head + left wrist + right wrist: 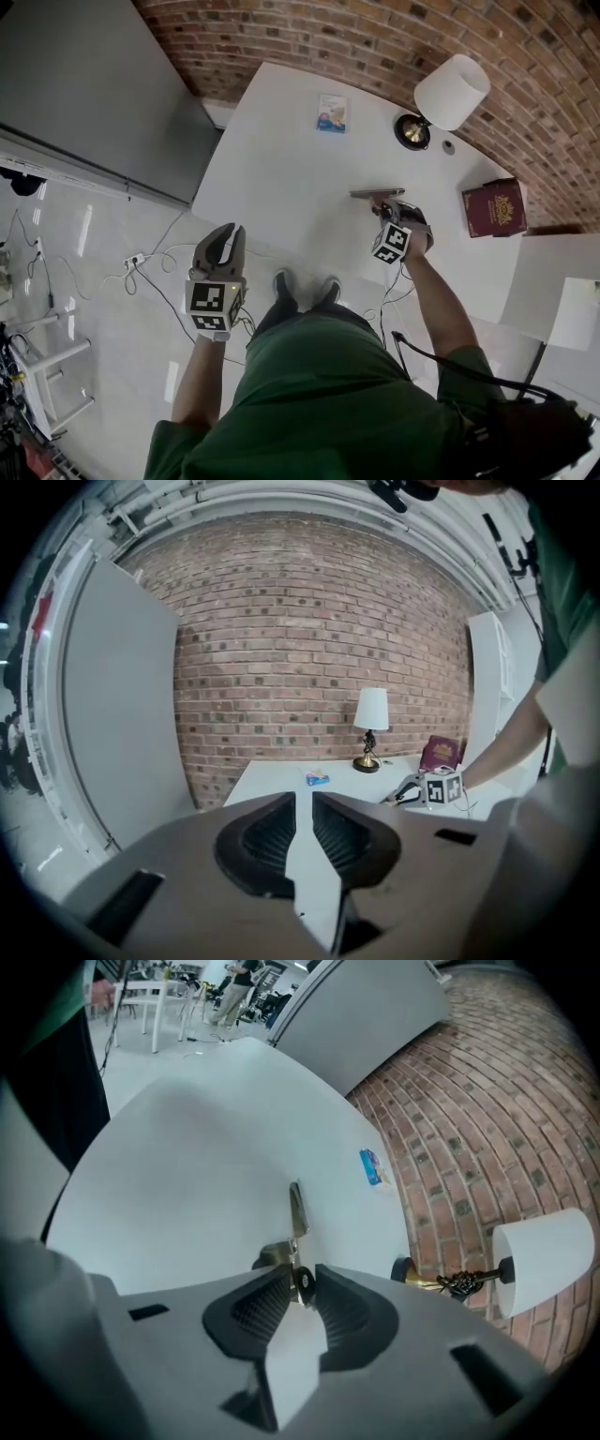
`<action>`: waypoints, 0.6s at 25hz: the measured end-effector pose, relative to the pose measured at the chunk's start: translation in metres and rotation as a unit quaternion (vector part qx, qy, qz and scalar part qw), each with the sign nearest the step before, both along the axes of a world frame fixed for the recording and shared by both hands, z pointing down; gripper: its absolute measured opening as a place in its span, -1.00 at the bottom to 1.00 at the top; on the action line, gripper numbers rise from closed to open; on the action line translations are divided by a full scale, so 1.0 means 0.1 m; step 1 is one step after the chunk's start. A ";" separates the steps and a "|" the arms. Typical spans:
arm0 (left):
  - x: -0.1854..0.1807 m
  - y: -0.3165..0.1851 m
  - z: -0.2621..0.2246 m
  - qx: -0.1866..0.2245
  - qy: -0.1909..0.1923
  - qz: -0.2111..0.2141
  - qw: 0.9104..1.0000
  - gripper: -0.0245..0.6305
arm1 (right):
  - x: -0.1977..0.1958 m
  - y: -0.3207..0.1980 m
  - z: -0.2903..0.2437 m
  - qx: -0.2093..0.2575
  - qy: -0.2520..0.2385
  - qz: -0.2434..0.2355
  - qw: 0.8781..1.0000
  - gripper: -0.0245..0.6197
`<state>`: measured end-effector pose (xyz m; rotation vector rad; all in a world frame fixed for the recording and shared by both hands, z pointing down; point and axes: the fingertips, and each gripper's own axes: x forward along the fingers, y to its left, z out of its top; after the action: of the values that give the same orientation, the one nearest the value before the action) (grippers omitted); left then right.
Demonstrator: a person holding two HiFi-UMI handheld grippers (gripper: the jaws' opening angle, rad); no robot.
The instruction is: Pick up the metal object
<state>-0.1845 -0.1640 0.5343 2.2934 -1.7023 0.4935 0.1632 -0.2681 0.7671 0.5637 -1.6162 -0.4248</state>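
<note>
The metal object [297,1211], a thin strip left of the lamp [525,1265], loses its near end between the closed jaws of the right gripper [298,1288], so how far it runs in there cannot be told. In the head view the gripper's own body covers that same end. In the right gripper view the lamp's base sits partly behind the right jaw. A small packet [331,112] left of the lamp carries print too small to read. A tiny round thing [448,146] just beside the lamp's base is too small to name. The red book [494,208] near the lamp bears a gold emblem that cannot be made out.
</note>
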 end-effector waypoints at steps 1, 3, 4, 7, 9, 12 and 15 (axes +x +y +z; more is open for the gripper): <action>0.00 0.00 0.00 -0.001 0.000 -0.003 1.000 -0.78 | -0.01 -0.01 0.00 0.004 0.002 -0.005 1.000 -0.67; 0.03 -0.01 0.00 -0.003 0.001 -0.006 1.000 -0.78 | -0.01 -0.01 0.00 0.007 0.004 -0.013 1.000 -0.72; 0.06 -0.01 0.01 -0.005 0.003 -0.006 1.000 -0.78 | -0.02 -0.02 -0.01 0.010 0.004 -0.016 1.000 -0.72; 0.13 -0.06 0.01 -0.009 0.009 -0.002 1.000 -0.78 | -0.05 -0.05 -0.06 0.021 -0.005 -0.018 1.000 -0.76; 0.18 -0.10 0.01 -0.006 0.013 0.002 1.000 -0.78 | -0.07 -0.06 -0.13 0.026 -0.017 -0.016 0.999 -0.82; 0.26 -0.13 0.00 -0.004 0.016 0.011 1.000 -0.78 | -0.09 -0.08 -0.21 0.027 -0.031 -0.009 0.999 -0.88; 0.33 -0.17 -0.03 0.001 0.021 0.016 1.000 -0.78 | -0.06 -0.10 -0.30 0.024 -0.059 0.018 0.998 -0.90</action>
<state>-0.1517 -0.1805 0.5316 2.3201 -1.6494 0.4472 0.1576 -0.2781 0.7368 0.6633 -1.7095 -0.4115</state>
